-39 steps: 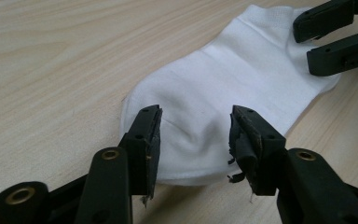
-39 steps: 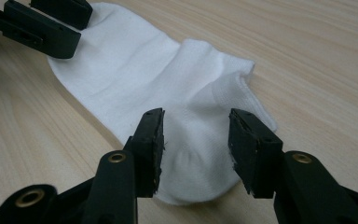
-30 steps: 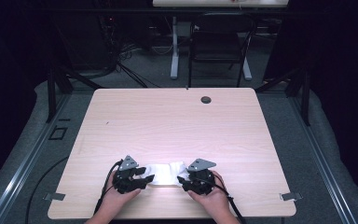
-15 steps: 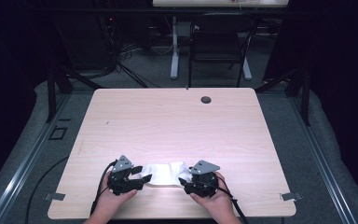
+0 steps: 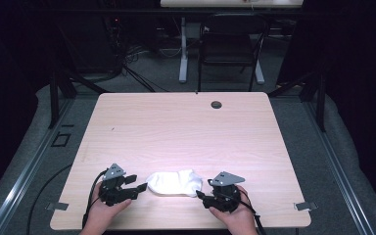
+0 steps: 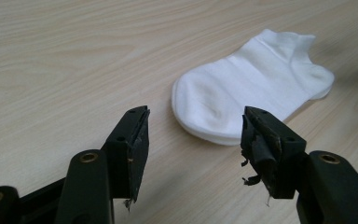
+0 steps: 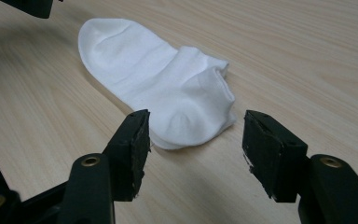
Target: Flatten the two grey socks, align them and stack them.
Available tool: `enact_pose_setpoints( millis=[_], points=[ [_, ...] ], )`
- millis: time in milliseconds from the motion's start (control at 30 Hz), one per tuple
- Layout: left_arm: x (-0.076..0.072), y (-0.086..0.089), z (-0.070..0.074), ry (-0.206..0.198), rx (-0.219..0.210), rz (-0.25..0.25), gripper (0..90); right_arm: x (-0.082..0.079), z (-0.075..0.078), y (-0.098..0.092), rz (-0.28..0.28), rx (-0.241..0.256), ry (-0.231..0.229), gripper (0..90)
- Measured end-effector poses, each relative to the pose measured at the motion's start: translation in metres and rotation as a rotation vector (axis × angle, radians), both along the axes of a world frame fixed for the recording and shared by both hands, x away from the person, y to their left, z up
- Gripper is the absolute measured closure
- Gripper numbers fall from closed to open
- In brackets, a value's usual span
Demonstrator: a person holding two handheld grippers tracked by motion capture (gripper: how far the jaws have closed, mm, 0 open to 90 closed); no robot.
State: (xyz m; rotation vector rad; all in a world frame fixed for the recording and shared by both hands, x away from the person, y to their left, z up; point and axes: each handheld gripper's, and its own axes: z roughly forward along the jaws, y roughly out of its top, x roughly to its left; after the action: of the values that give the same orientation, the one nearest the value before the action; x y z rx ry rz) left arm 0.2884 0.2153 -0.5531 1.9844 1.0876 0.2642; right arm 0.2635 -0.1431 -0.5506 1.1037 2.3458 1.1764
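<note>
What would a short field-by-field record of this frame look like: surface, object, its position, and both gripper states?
surface: light wood table
object: white ankle sock, lying flat, apparently a stacked pair
position: near the table's front edge, between the two grippers
left gripper: open, jaws either side of the sock's toe end, not touching it
right gripper: open, jaws framing the sock's heel and cuff end, not gripping
other: small dark round grommet near the far edge

Soft knit sock [image 6: 251, 91], matt wood-grain table [image 6: 65, 56]
</note>
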Motion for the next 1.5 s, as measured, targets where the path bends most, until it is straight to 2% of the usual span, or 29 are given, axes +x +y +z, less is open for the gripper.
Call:
enact_pose_setpoints(
  millis=[300, 400, 433, 467, 767, 1200, 1333, 1467, 1500],
  points=[
    [-0.003, 0.009, -0.003, -0.004, 0.023, 0.020, 41.8, 0.003, -0.003, -0.010, -0.035, -0.002, -0.017, 42.2],
    [0.001, 0.009, -0.007, -0.019, 0.064, 0.022, 41.8, 0.006, -0.007, -0.013, -0.046, -0.007, -0.012, 42.6],
    [0.001, 0.009, -0.007, -0.019, 0.064, 0.022, 41.8, 0.007, -0.008, -0.013, -0.049, -0.004, -0.006, 42.6],
    [0.003, 0.009, -0.009, -0.022, 0.090, 0.024, 41.8, 0.008, -0.010, -0.014, -0.052, 0.000, -0.002, 42.6],
    [0.009, 0.012, -0.012, -0.024, 0.102, 0.049, 41.5, 0.013, -0.018, -0.016, -0.065, 0.008, 0.020, 42.6],
    [0.012, 0.011, -0.013, -0.028, 0.108, 0.051, 41.4, 0.014, -0.017, -0.016, -0.059, -0.011, 0.010, 43.2],
    [0.011, 0.008, -0.012, -0.062, 0.114, 0.029, 41.5, 0.015, -0.018, -0.018, -0.053, -0.029, 0.015, 46.6],
    [0.011, 0.007, -0.011, -0.080, 0.122, 0.026, 41.5, 0.016, -0.018, -0.019, -0.057, -0.034, 0.013, 47.8],
    [0.011, 0.007, -0.011, -0.096, 0.127, 0.027, 41.5, 0.017, -0.019, -0.020, -0.057, -0.033, 0.013, 49.2]
  ],
)
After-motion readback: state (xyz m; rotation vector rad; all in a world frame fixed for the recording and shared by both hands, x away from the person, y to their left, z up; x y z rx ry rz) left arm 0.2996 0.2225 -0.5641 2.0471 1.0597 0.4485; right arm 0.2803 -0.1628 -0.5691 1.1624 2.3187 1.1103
